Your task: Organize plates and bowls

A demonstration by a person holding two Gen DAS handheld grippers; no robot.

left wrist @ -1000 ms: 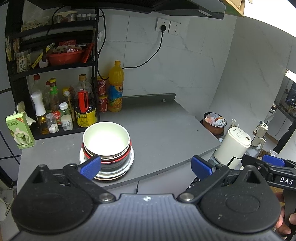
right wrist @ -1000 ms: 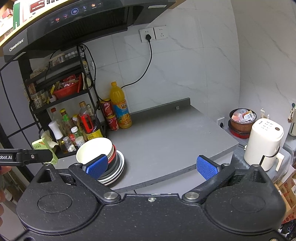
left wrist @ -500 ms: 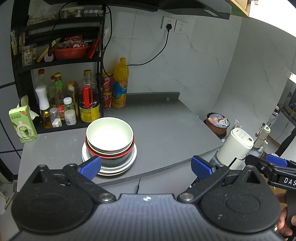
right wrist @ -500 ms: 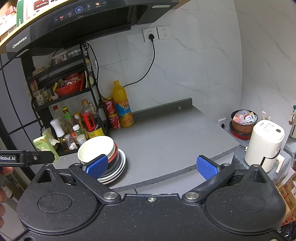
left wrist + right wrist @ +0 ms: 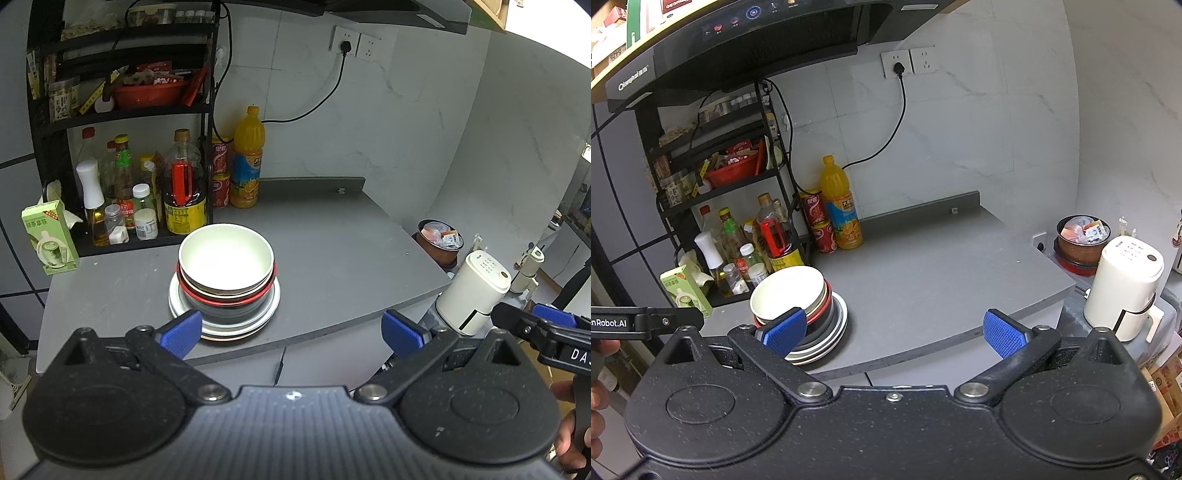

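On the grey tabletop [image 5: 332, 258], near its left front edge, stands one stack: a cream bowl [image 5: 226, 258] nested on a red-rimmed bowl [image 5: 221, 300], which sits on a pile of white plates [image 5: 225, 325]. In the left wrist view the left gripper [image 5: 291, 330] is held back from the tabletop's front edge with its blue-padded fingers [image 5: 183, 330] spread wide and gripping nothing; the left pad overlaps the plates' front-left rim in the picture, while the stack itself lies ahead of the gap, toward its left side. Further right, the right gripper [image 5: 894, 330] is likewise spread wide and empty, and in its view the stack [image 5: 799, 314] sits far left, partly hidden behind the left blue pad [image 5: 785, 330]; whether that pad touches the dishes cannot be told. Compared with a second ago, the left camera has drawn back and risen a little, so the stack now appears higher and nearer the middle of its frame and more of the rack and wall socket shows; the right view has barely shifted, and the dishes have not moved. The left view alone looks down into the cream bowl and shows the right gripper's tip [image 5: 546, 325] at the far right; the right view alone shows the range hood [image 5: 738, 40] overhead and the left gripper's arm [image 5: 646, 322] at its left edge. Both show the black shelf rack [image 5: 122, 110] of bottles, the orange juice bottle [image 5: 247, 162] and the white kettle [image 5: 476, 291] off the right end.
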